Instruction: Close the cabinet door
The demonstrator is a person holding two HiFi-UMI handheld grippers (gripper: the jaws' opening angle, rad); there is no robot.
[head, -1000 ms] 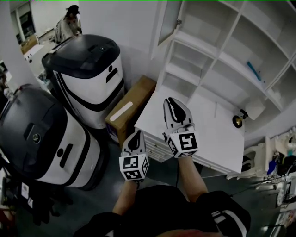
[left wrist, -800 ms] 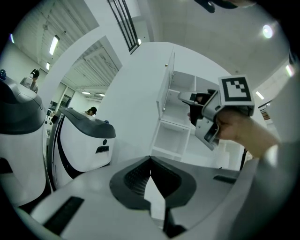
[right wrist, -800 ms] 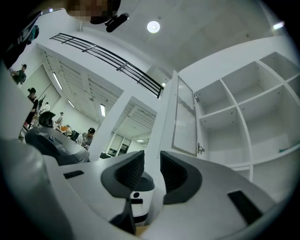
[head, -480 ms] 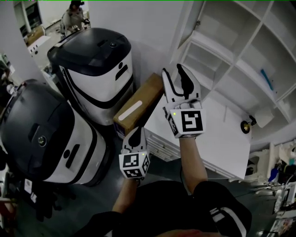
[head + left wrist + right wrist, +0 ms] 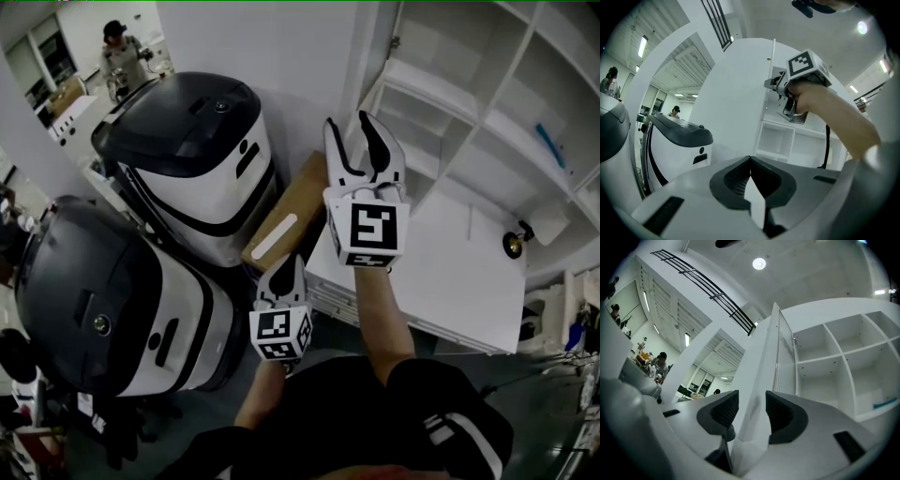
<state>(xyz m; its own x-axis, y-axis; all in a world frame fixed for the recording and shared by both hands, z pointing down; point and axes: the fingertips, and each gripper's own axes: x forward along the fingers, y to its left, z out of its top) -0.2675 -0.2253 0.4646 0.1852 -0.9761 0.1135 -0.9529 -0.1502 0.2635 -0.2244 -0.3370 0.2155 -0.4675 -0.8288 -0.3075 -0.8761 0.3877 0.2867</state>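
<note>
Door [image 5: 774,348] stands edge-on beyond right hand-held gripper [image 5: 751,401], jaws opening, empty; left hand-held gripper [image 5: 750,164] pinched together; only head view shows cardboard box [image 5: 281,220].

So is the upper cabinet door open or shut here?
Open: the cabinet door stands out edge-on from the frame, leaving the shelves exposed.

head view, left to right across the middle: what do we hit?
Near dark-topped machine → far dark-topped machine → cardboard box → right gripper (fingers opening, cabinet door edge lined up between them, unpressed) → small brass-coloured object.
</note>
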